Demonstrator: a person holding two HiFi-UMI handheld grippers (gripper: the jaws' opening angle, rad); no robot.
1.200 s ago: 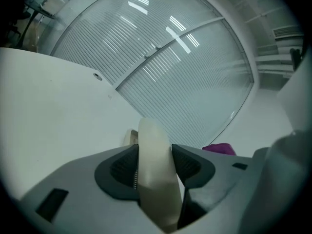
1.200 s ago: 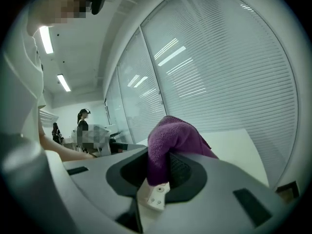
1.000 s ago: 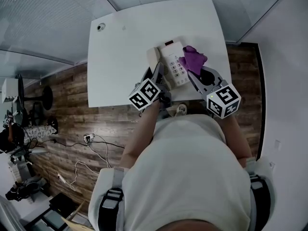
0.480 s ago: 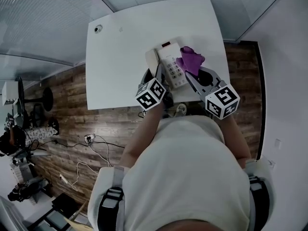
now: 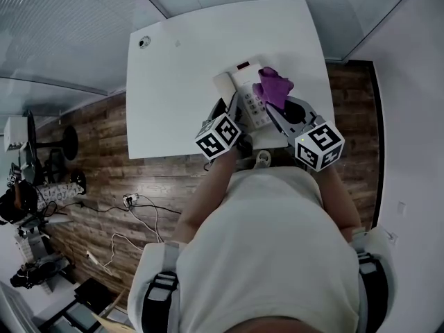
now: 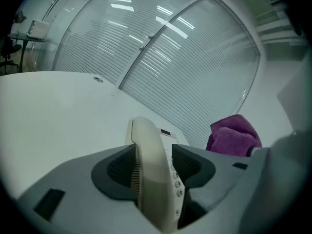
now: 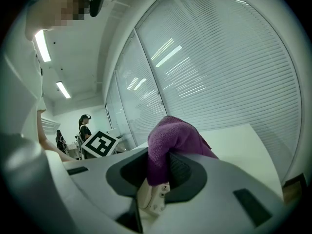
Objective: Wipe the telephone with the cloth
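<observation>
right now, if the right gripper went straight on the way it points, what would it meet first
Most likely the telephone: it lies right ahead of the right gripper, just under the purple cloth clamped in its jaws. Exact depth is hard to judge.

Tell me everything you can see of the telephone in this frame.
The telephone is a cream, plastic-looking desk set lying flat on the white table near its front edge. Its handset sits along its left side, beside a button keypad and a small dark display. The left gripper is closed on the handset; the purple cloth in the right gripper lies on its right side.
</observation>
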